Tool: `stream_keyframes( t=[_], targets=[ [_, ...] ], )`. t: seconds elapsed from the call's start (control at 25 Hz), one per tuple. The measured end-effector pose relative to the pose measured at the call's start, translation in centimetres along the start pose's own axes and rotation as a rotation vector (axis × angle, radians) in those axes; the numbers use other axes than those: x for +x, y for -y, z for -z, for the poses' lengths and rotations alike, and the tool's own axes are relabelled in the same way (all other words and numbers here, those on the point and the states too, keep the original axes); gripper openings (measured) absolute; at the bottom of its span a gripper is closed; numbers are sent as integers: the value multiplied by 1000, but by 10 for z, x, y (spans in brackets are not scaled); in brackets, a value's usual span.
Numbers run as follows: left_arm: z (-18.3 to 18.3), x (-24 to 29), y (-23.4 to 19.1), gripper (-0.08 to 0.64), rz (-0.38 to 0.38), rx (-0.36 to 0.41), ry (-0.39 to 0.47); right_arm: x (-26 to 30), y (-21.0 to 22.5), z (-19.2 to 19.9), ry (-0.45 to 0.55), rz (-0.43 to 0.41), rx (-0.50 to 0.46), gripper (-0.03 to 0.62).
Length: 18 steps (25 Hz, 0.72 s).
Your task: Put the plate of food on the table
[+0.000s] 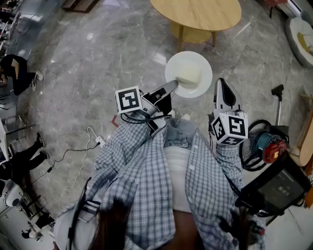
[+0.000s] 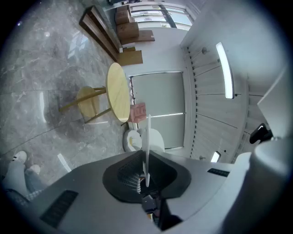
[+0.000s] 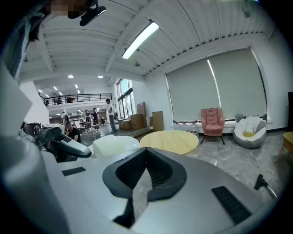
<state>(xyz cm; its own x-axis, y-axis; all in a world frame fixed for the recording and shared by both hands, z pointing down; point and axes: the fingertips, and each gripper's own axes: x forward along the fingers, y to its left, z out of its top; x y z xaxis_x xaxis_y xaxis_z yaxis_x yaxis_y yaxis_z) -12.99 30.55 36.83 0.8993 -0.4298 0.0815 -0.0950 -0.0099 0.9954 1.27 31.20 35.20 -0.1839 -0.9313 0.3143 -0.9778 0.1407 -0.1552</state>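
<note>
The left gripper (image 1: 172, 88) has its fingers clenched on the near rim of the round white plate (image 1: 176, 66). The plate is held level above the grey marble floor (image 1: 98, 58) and carries a pale block of food (image 1: 190, 75). The right gripper (image 1: 222, 84) sits just beside the plate, its fingers pressed together on nothing. The round pale-wood worktop (image 1: 195, 13) stands apart, beyond the plate.

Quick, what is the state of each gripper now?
Left gripper: closed on the plate rim.
Right gripper: closed, empty.
</note>
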Motion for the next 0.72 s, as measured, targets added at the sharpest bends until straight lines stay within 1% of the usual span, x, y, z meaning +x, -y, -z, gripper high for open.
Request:
stream_keyframes(
  t=[0.12,0.48,0.56,0.72],
  targets=[
    [0,0,-3,28,-6,-1,2,0,1,2,-3,-1,3,8],
    [-9,-1,-7,28,-6,-3,8,4,1,5,-13,-11,69,8],
    [-9,-1,-8,28,-2,-4,9,6,1,7,-24,-27,147,9],
    [-13,-1,-9,28,0,-7,9,11,-4,6,-38,-78,414,11]
  ],
)
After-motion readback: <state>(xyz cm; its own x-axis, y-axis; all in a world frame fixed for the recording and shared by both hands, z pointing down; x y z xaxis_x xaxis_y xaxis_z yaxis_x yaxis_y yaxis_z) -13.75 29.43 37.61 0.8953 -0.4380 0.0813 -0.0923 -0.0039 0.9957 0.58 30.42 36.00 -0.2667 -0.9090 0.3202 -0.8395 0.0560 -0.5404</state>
